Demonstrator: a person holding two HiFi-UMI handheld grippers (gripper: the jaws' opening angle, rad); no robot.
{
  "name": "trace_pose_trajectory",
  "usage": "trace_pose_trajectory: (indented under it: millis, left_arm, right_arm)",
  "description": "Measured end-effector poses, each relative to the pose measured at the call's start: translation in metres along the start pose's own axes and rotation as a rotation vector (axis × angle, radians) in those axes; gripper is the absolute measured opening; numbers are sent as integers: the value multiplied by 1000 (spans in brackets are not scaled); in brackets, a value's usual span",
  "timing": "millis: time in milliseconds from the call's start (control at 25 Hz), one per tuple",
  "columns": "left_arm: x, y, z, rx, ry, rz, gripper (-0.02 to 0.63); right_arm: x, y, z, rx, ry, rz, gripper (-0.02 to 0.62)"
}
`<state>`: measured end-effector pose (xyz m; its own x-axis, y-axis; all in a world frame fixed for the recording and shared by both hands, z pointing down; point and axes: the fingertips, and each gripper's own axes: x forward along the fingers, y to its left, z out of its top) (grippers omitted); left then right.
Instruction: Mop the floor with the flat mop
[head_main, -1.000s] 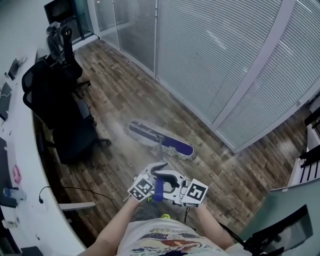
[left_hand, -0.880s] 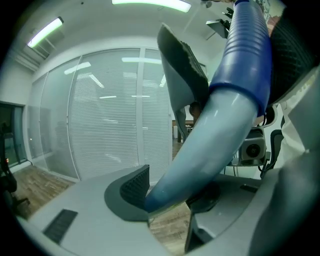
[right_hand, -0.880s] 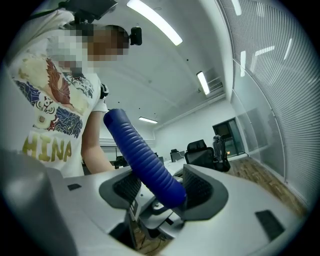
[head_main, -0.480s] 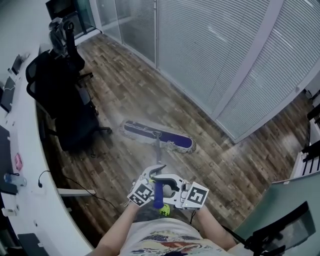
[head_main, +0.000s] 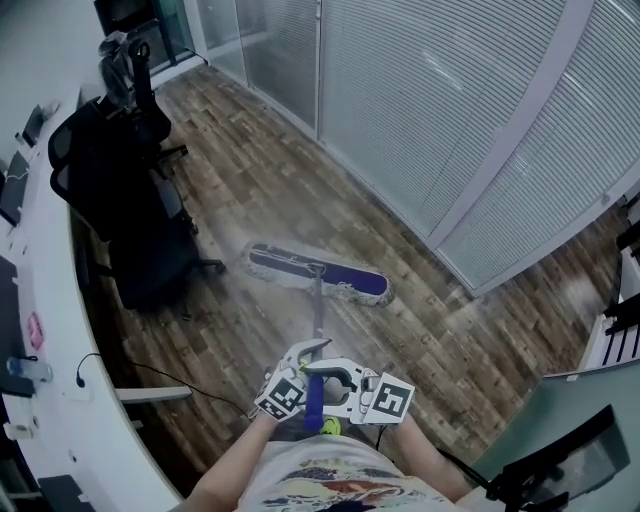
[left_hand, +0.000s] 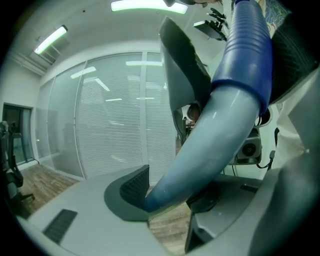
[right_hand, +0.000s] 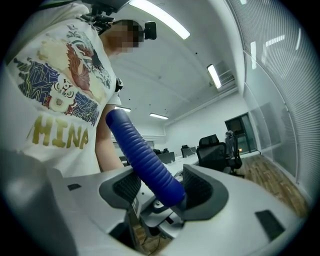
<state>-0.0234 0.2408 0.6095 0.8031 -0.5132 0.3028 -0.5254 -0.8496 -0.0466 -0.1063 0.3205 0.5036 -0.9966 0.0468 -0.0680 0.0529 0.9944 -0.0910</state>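
Note:
The flat mop's purple head (head_main: 318, 273), fringed in grey, lies on the wood floor ahead of me. Its thin handle (head_main: 318, 320) runs back to a blue ribbed grip (head_main: 314, 398) at my waist. My left gripper (head_main: 308, 352) clamps the pale pole just below the grip; in the left gripper view the pole (left_hand: 210, 145) crosses between the jaws of the left gripper (left_hand: 165, 192). My right gripper (head_main: 336, 380) sits close behind it. In the right gripper view the blue ribbed grip (right_hand: 145, 160) is squeezed between the pads of the right gripper (right_hand: 165, 192).
Black office chairs (head_main: 130, 220) stand to the left of the mop head, beside a long white desk (head_main: 45, 330). A cable (head_main: 150, 375) trails on the floor by the desk. A glass wall with blinds (head_main: 450, 120) runs along the far right, and a grey panel (head_main: 570, 420) is at lower right.
The mop head has turned a little and lies more level across the floor. Both grippers, still on the handle, have drawn slightly back toward the person's body.

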Motion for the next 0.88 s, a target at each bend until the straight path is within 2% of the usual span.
trace_pose_trajectory:
  millis: [160, 320, 560, 720, 880]
  left_arm:
    - [12, 55, 6, -9, -1, -15, 150]
    - [22, 111, 14, -18, -3, -27, 150]
    - [42, 174, 13, 11, -2, -54, 152]
    - [62, 211, 14, 6, -1, -56, 152]
    - [94, 259, 23, 9, -2, -50, 153]
  right_arm:
    - [17, -56, 12, 5, -34, -24, 245]
    - [35, -111, 20, -4, -14, -29, 245]
    - [50, -176, 21, -3, -37, -67, 245]
    - [51, -219, 19, 15, -19, -65, 245]
    - [45, -275, 31, -14, -53, -51, 245]
